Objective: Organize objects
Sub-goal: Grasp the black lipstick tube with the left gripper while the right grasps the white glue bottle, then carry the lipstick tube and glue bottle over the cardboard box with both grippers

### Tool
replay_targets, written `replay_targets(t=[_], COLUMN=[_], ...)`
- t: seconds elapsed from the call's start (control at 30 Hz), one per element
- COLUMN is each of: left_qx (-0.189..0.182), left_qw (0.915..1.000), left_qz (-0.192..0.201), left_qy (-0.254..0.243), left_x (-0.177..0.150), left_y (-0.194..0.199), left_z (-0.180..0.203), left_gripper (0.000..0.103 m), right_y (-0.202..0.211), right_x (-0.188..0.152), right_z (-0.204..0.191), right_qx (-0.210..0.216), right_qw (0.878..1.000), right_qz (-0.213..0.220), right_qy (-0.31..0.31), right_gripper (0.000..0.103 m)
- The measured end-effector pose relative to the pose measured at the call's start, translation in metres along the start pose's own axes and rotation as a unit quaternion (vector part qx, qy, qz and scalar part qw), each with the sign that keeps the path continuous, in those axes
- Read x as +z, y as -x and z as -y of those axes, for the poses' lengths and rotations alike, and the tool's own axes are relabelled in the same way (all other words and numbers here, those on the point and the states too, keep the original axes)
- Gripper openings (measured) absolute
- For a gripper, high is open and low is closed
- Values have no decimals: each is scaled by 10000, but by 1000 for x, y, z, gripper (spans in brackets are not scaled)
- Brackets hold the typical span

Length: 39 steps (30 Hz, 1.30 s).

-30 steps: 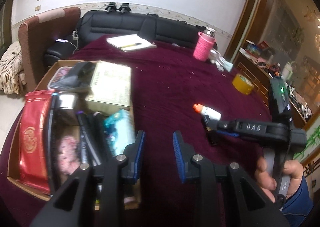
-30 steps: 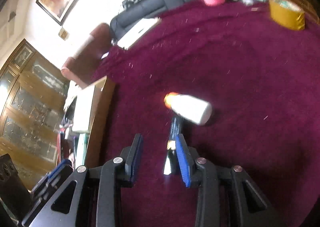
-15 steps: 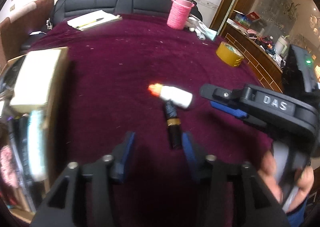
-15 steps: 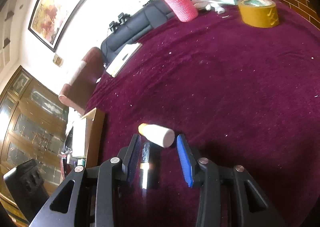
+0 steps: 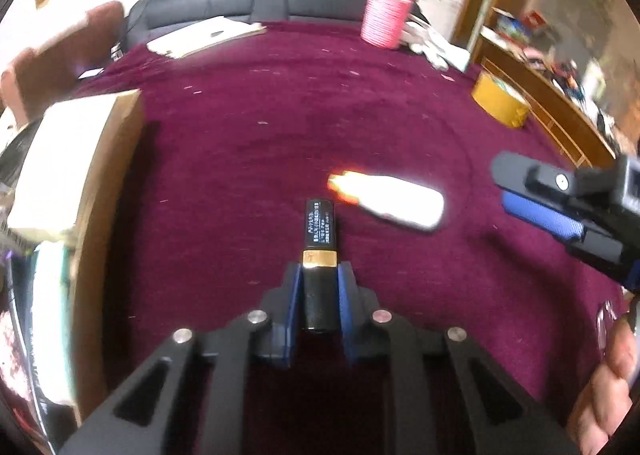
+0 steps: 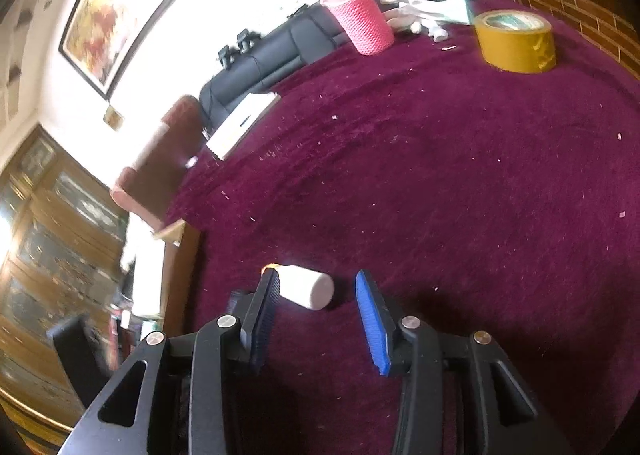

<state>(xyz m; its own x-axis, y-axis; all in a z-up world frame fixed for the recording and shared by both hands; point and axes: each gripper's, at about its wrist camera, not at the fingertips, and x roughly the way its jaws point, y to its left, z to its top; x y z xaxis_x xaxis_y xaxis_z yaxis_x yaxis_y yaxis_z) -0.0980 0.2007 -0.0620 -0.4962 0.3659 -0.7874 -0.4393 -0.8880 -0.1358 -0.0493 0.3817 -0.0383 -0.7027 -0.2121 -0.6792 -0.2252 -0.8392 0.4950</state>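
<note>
My left gripper (image 5: 319, 279) is shut on a black lipstick tube (image 5: 319, 243) with a gold band, low over the maroon tablecloth (image 5: 280, 127). A white glue bottle (image 5: 394, 199) with an orange cap lies just right of the tube. In the right wrist view the glue bottle (image 6: 306, 287) lies between and just beyond the fingers of my open right gripper (image 6: 316, 287). The right gripper also shows in the left wrist view (image 5: 560, 211), off to the right. An open cardboard box (image 5: 104, 175) full of items stands at the left.
A pink knitted cup (image 6: 362, 21) and a roll of yellow tape (image 6: 516, 41) stand at the far right of the table. A notepad (image 5: 204, 35) lies at the far edge. A black sofa (image 5: 256, 3) and a brown chair (image 6: 160, 163) are behind the table.
My left gripper swung from the box to the lipstick tube and shut on it. My right gripper moved closer to the glue bottle, which now lies between its fingers.
</note>
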Motion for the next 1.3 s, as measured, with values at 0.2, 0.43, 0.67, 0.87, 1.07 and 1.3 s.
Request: replay_targets(t=[0.2, 0.43, 0.67, 0.87, 1.07, 1.3], left_qx=[287, 205, 221, 123, -40, -201], left_qw=[9992, 9992, 9992, 9992, 9990, 9976], left_qz=[189, 175, 182, 270, 385, 604], left_qy=[219, 293, 295, 265, 237, 264], left_x=[1, 0, 1, 0, -1, -3], left_y=[3, 5, 5, 8, 15, 41], left_z=[-28, -35, -35, -32, -27, -25], left_gripper=[17, 17, 17, 17, 17, 17], right_y=[-30, -80, -64, -38, -24, -13], right_x=[8, -3, -21, -27, -33, -36], right_z=[-40, -67, -60, -58, -62, -68], right_qx=[-403, -1008, -1132, -741, -609, -400], right_qw=[9921, 9550, 9608, 9779, 9838, 9879], right_qz=[-465, -964, -831, -669, -539, -513], right_qy=[1096, 2618, 2389, 1837, 1598, 1410], right_gripper=[47, 44, 30, 30, 30, 30])
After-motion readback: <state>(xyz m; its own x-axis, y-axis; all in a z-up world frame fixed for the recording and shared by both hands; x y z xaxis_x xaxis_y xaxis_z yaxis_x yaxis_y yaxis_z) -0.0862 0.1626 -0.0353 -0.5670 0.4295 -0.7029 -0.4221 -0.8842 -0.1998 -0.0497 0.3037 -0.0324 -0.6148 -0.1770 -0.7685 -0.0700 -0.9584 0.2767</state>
